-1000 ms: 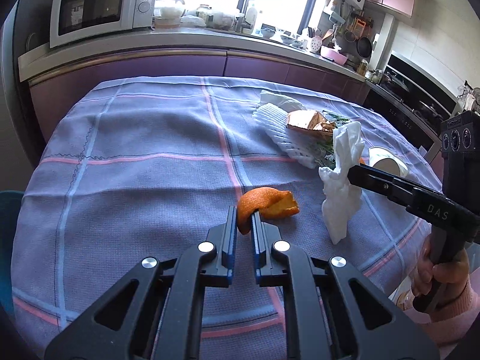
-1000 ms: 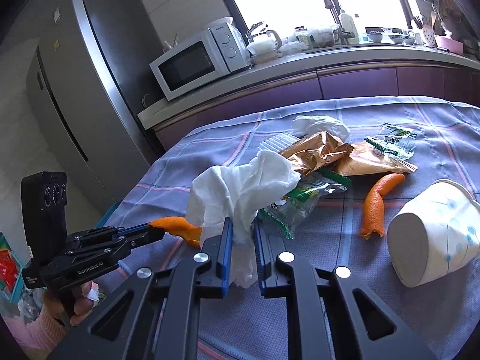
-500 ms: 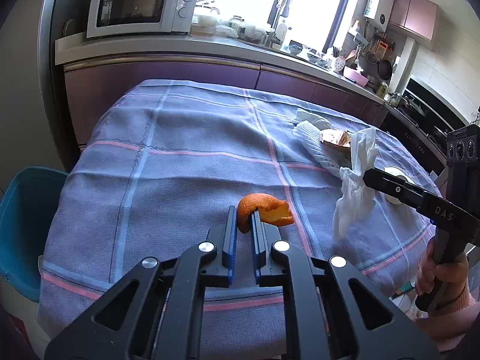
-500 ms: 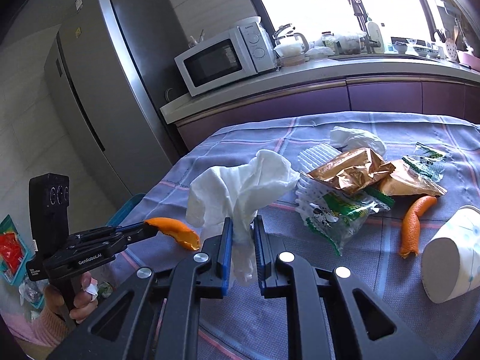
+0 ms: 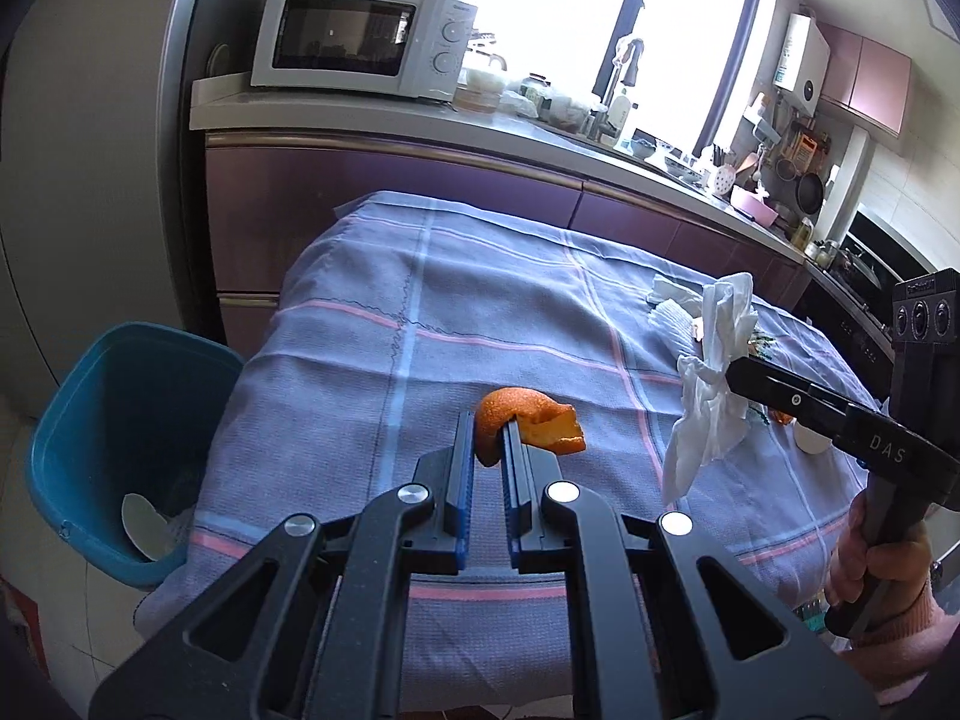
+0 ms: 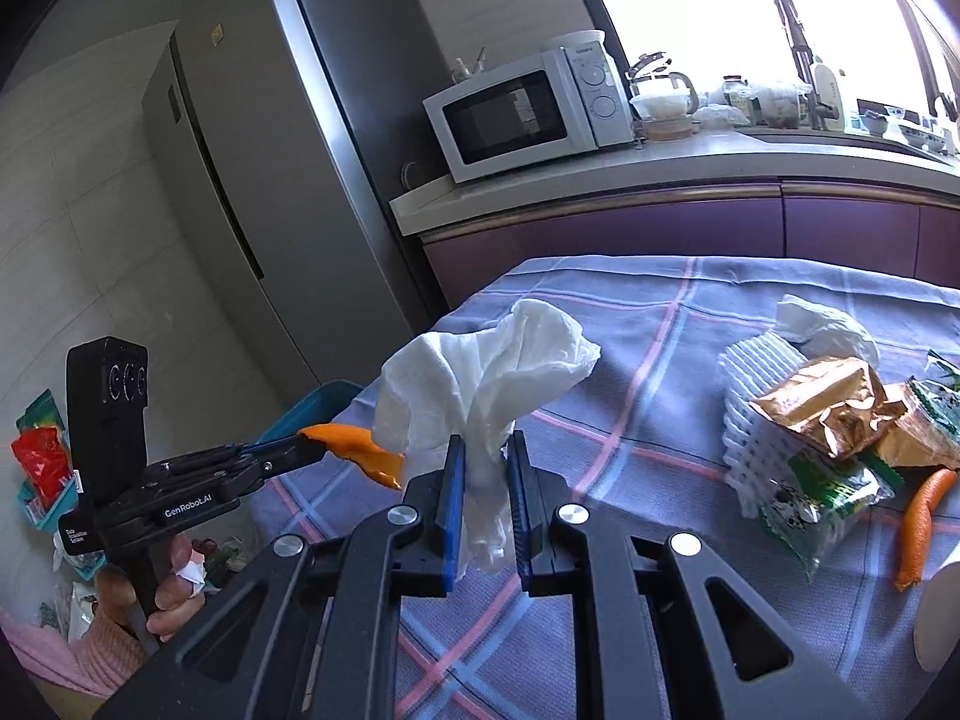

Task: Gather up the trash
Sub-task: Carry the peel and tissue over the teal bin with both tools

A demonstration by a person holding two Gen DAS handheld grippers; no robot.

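So your left gripper [image 5: 486, 441] is clamped on the orange peel [image 5: 528, 423], and the peel's long side runs crosswise to the fingers: one end is pinched between the pads, then it curls up over the tips and sticks out past the right-hand finger, ragged end pointing right. Your right gripper [image 6: 485, 480] is closed on the white tissue [image 6: 486, 360], which stands pretty much upright; its long axis runs up and down, with the big crumpled bloom above the fingertips and a thin tail hanging between the blue pads. Both pieces are up off the tablecloth [image 5: 480, 324], not resting on it. From the right wrist view the peel sits just left of the tissue, nearly touching it. Compared with a second ago, you've swung both grippers toward the table's left edge: the blue bin [image 5: 114, 420] was barely a sliver at the frame edge then and now you see well down into it, left of and below your left fingers. The wrapper pile [image 6: 822, 420] and the other peel strip [image 6: 921, 519] have slid off to the right, beyond your right fingers. Grips look unchanged.
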